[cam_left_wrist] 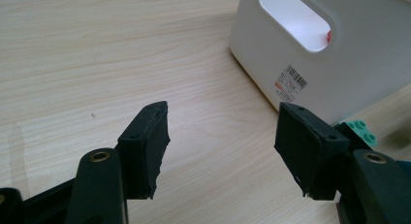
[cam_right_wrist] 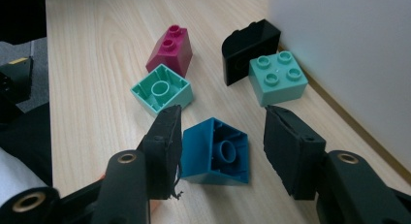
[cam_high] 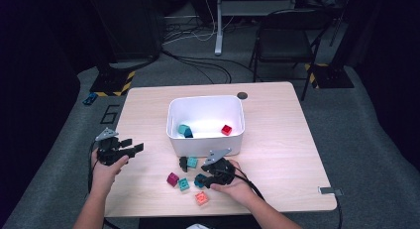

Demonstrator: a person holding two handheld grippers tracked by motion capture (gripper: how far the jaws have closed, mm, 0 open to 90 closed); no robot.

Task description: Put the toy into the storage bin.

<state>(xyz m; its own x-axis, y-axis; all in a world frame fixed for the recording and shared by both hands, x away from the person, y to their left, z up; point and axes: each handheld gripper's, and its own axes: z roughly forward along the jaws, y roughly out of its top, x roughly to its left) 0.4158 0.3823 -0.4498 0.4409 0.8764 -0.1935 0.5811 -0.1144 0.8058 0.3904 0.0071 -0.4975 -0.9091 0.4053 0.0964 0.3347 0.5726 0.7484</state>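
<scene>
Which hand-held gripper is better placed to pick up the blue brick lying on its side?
The right hand-held gripper: its open jaws already straddle the blue brick. The left hand-held gripper hovers open over bare table, away from the loose bricks.

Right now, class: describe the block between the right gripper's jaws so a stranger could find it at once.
Start at the white bin mid-table; loose blocks lie on the table before its near wall. The blue block lies between the jaws of the right gripper. It alone is deep blue, tipped over, its hollow underside showing.
</scene>
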